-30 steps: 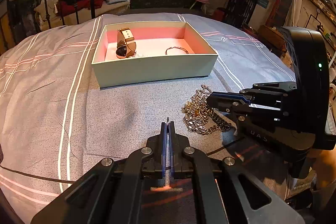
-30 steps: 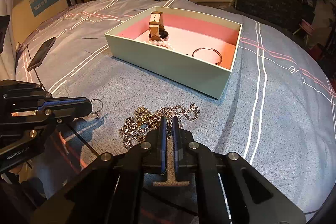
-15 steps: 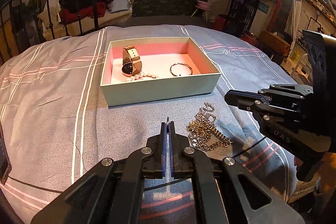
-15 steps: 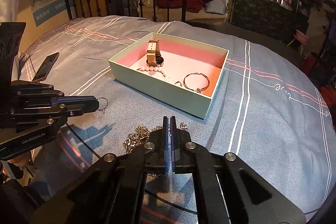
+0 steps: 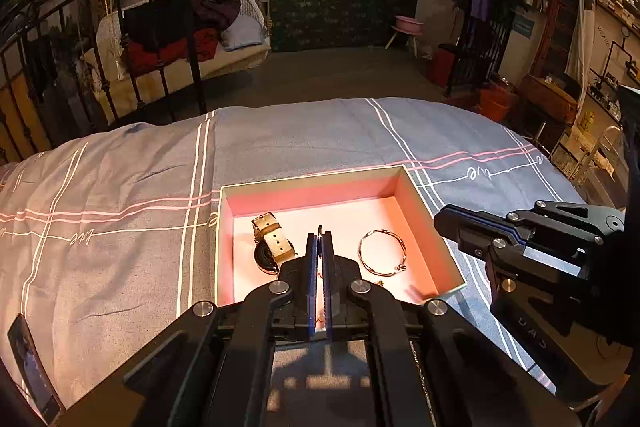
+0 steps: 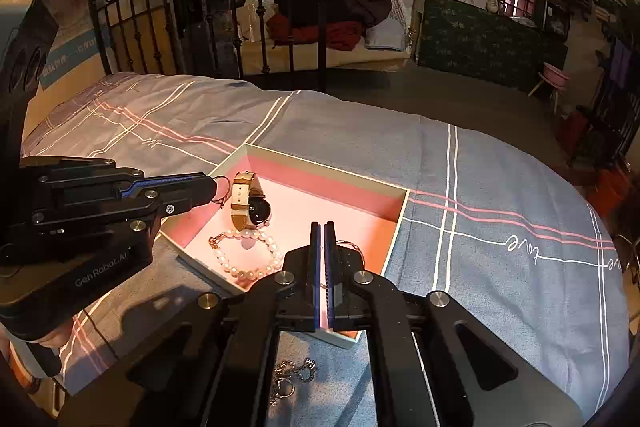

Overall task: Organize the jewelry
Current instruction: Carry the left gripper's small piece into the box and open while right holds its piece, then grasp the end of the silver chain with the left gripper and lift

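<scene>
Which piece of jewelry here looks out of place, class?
The chain lies tangled on the bedspread, outside the box that holds the watch, pearl bracelet and bangle.

Grey-blue striped bedspread (image 5: 120,187), black smartphone (image 5: 34,375) at its edge, black iron bed frame (image 6: 208,23), pink plastic stool (image 5: 408,27) behind.

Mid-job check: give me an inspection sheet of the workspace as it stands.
Surface: striped grey bedspread.
Job's things: open box holds watch, bangle, pearl bracelet; chain lies outside on the bedspread.
Clutter: phone.
Grippers: left gripper shut on small hoop; right gripper shut, nothing seen held.
Cables: thin dark cable below left gripper.
Surroundings: iron bed rail.
</scene>
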A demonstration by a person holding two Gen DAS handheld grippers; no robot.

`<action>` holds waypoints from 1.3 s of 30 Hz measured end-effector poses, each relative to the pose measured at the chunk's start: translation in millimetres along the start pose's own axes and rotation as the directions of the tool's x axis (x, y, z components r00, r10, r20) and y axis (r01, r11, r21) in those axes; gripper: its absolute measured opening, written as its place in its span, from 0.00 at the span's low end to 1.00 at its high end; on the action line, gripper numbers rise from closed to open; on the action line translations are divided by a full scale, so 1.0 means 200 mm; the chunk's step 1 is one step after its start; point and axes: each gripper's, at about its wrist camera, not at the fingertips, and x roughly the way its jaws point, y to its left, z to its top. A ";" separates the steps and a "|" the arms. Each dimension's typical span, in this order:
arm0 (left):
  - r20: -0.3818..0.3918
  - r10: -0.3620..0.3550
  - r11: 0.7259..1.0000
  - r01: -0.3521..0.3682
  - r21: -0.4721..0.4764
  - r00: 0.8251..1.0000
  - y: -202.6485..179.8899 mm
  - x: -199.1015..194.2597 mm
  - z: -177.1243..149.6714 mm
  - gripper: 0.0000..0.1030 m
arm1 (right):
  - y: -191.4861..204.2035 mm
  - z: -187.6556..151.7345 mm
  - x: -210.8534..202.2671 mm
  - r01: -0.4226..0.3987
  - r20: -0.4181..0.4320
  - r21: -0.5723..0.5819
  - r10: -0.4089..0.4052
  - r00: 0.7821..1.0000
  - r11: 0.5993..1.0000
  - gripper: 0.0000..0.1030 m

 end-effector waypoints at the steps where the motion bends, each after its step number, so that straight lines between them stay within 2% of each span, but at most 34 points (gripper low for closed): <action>1: -0.011 0.002 1.000 -0.002 0.000 1.000 0.00 0.02 0.01 0.02 | -0.01 0.01 0.02 0.003 -0.012 0.002 -0.003 1.000 1.000 0.02; 7: -0.059 0.015 1.000 -0.016 -0.012 0.998 0.00 0.11 0.00 0.02 | -0.01 -0.01 0.09 0.010 -0.051 -0.004 -0.010 0.999 1.000 0.02; 15: -0.071 0.041 0.999 -0.042 -0.017 0.997 0.01 0.13 0.00 0.03 | 0.00 -0.02 0.11 0.007 -0.066 -0.009 -0.007 0.998 1.000 0.02; 17: -0.071 0.044 0.998 -0.047 -0.032 0.996 0.03 0.12 0.00 0.25 | -0.01 -0.03 0.09 0.008 -0.065 0.004 -0.008 0.998 1.000 0.04; 18: -0.072 0.047 0.998 -0.051 -0.048 0.996 0.04 0.10 0.00 0.62 | -0.02 -0.04 0.08 0.005 -0.063 0.014 -0.004 0.998 1.000 0.14; 19: -0.053 0.044 0.996 -0.047 -0.069 0.998 0.05 0.07 0.00 0.80 | -0.03 -0.06 0.06 0.011 -0.058 0.021 -0.009 0.998 1.000 0.26; 20: -0.019 0.033 0.996 -0.034 -0.086 0.999 0.07 0.03 -0.02 0.80 | -0.04 -0.08 0.04 0.022 -0.051 0.026 -0.020 0.998 0.999 0.59; 21: -0.009 0.028 0.995 -0.029 -0.091 1.000 0.08 0.00 -0.04 0.80 | -0.05 -0.10 0.01 0.040 -0.037 0.027 -0.039 0.999 0.999 0.78; 22: -0.008 0.027 0.995 -0.027 -0.092 1.000 0.08 -0.03 -0.07 0.80 | -0.06 -0.14 -0.02 0.058 -0.021 0.026 -0.057 0.998 0.998 0.78; 25: -0.002 0.002 0.996 -0.002 -0.093 1.000 0.08 -0.09 -0.19 0.81 | -0.10 -0.27 -0.08 0.062 -0.046 0.037 -0.060 0.997 0.997 0.78; 32: -0.104 -0.087 0.996 0.085 -0.024 0.991 -0.08 -0.09 -0.59 0.79 | -0.18 -0.61 -0.12 0.113 -0.142 0.091 -0.100 0.985 0.989 0.78; 35: -0.139 -0.103 0.993 0.111 0.049 0.985 -0.20 -0.05 -0.66 0.77 | -0.17 -0.69 -0.12 0.111 -0.175 0.090 -0.094 0.980 0.990 0.78; 39: -0.159 -0.077 0.990 0.095 0.107 0.984 -0.30 0.04 -0.68 0.74 | -0.15 -0.72 -0.10 0.104 -0.184 0.087 -0.087 0.979 0.991 0.78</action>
